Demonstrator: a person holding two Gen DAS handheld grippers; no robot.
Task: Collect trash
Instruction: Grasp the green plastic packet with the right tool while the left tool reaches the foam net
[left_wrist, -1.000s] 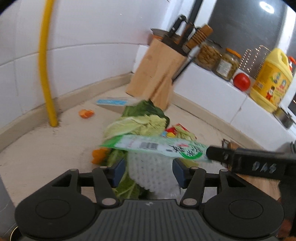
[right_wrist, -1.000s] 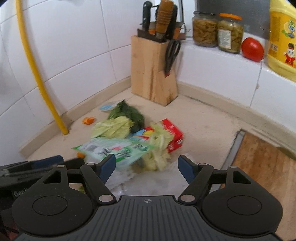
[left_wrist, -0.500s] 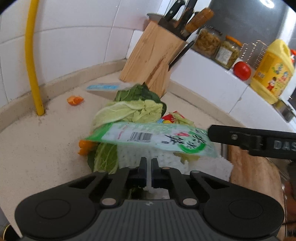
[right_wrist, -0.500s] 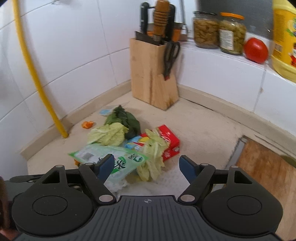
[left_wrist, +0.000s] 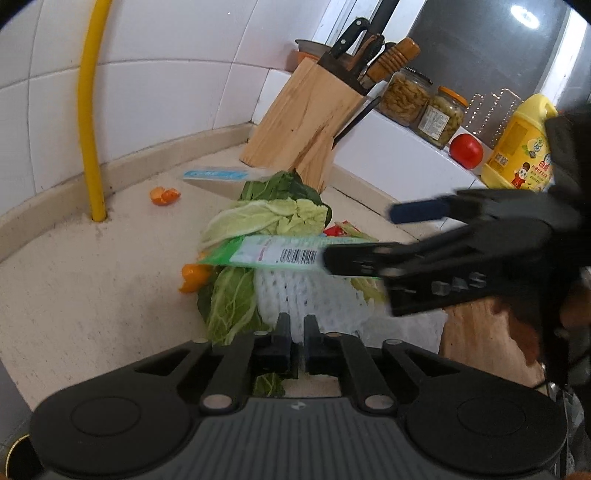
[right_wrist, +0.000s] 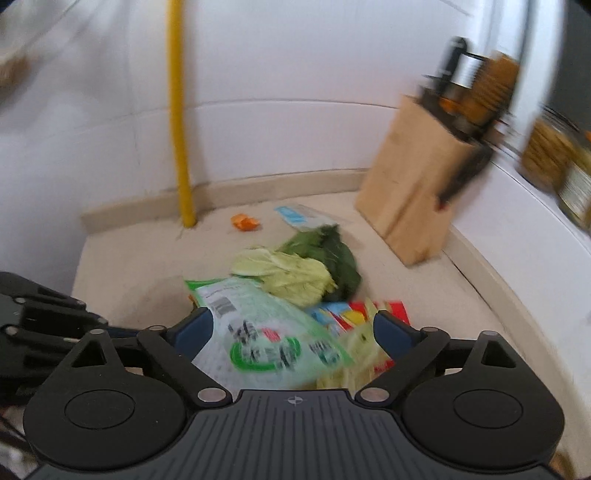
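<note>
Soft daylight, fisheye-bent edges, heavy motion blur (right wrist view especially).

Reading off my view, the side of my right gripper (left_wrist: 413, 236) shows raised letters "DAS", the green wrapper (left_wrist: 273, 253) carries a barcode whose digits blur, and the yellow bottle (left_wrist: 521, 155) label's print is too small to read.

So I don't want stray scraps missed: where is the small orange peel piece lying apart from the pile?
The orange peel piece lies on the counter near the wall, between the yellow pipe and the blue-printed wrapper.
</note>
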